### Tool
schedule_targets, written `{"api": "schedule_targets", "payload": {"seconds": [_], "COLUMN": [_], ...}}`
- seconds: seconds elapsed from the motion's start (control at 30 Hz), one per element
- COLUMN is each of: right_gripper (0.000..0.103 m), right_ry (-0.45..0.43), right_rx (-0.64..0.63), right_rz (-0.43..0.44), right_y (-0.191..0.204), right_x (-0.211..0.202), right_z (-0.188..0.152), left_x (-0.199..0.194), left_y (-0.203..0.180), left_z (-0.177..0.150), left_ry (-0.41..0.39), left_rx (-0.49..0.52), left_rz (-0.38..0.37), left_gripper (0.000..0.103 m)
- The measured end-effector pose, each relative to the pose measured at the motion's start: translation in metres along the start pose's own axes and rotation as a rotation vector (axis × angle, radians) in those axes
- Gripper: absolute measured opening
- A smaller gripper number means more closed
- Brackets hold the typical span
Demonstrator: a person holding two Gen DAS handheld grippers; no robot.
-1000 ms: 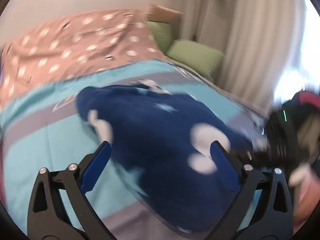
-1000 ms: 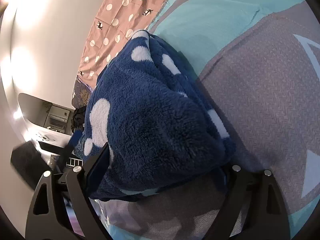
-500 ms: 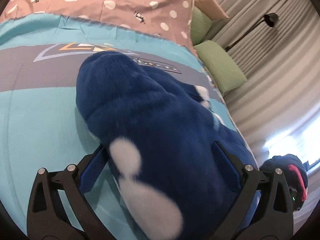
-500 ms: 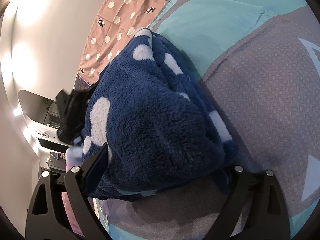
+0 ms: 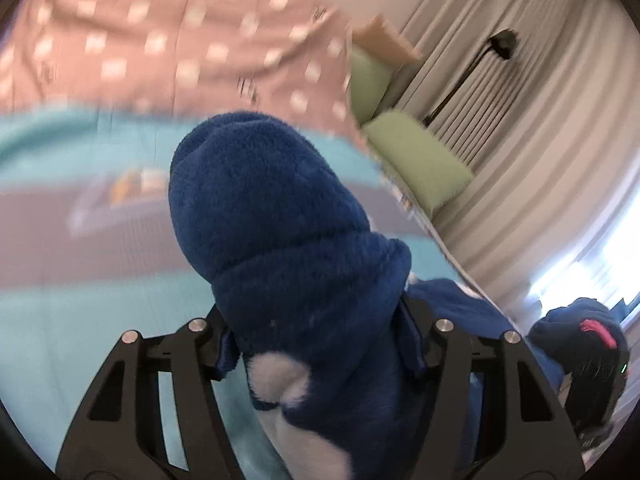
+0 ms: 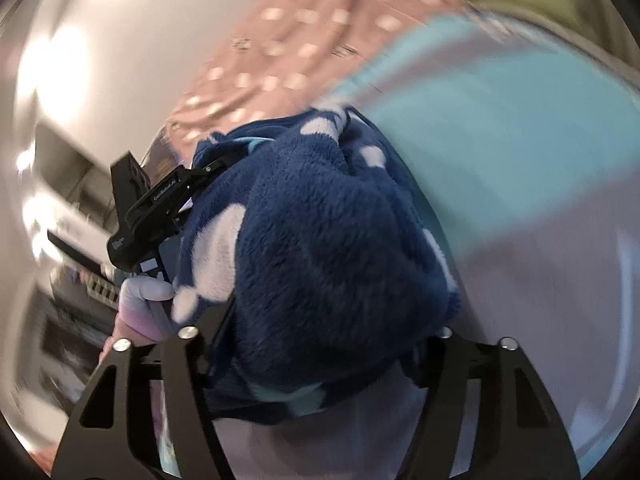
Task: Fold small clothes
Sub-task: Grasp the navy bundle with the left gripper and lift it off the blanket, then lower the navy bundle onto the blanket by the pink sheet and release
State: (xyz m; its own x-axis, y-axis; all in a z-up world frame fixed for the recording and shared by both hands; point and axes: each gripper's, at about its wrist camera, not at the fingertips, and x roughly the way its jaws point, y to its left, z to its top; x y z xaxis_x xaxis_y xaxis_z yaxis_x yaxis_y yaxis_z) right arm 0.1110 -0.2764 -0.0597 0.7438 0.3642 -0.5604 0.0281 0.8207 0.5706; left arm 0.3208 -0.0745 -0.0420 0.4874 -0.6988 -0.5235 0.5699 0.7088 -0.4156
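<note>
1. We have our left claw [image 5: 320, 344] clamped on one end of the blue fleece garment [image 5: 280, 216]; its jaws have just been closing, and the fleece bulges out between them, so we take it as gripped.
2. Our right claw [image 6: 324, 344] bites the other end of the same garment [image 6: 320, 248], its jaws also just narrowed onto the thick bundle.
3. We judge that we hold it at both ends so the bunched cloth can be lifted off the bed cover [image 5: 80, 320] and shaken or stretched flat before any fold; a one-sided grip would leave it crumpled.
4. In the right wrist view the left claw [image 6: 160, 208] shows beyond the bundle, with a gloved hand [image 6: 140, 300] under it, so the two grips sit near each other on the lump.
5. The garment lies over the teal and grey bed cover, near the spotted pink quilt [image 5: 160, 52]; whether it is clear of the cover we cannot tell.
6. It looks plush, deep blue with white patches, rolled into a thick hump and not yet folded.
</note>
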Motion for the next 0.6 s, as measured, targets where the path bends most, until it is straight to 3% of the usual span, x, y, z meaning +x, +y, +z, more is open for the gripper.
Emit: {"api": "schedule_targets", "payload": {"seconds": [0.13,0.2,0.37,0.6], "right_gripper": [0.062,0.062,0.062,0.062], "right_ry": [-0.034,-0.02,0.027,0.071], "right_rx": [-0.096,-0.103,-0.115,-0.083], "right_rz": [0.076,0.153,0.267,0.308], "right_y": [0.022,0.028,0.039,0.041], "right_x": [0.018,0.043,0.123,0.239], "right_z": [0.086,0.136,0.225,0.272], "left_x": [-0.035,-0.047,-0.051,-0.019], "left_y": [-0.004,0.007,0.054,0.134], "left_z": [0.052,0.084,0.148,0.191], "left_ry": [-0.104,-0.148,-0.199,-0.217], "left_rx": [0.048,0.04,0.009,-0.064], "left_rz": [0.076,0.121,0.249,0.395], "left_gripper": [0.064,0.064,0.064,0.064]}}
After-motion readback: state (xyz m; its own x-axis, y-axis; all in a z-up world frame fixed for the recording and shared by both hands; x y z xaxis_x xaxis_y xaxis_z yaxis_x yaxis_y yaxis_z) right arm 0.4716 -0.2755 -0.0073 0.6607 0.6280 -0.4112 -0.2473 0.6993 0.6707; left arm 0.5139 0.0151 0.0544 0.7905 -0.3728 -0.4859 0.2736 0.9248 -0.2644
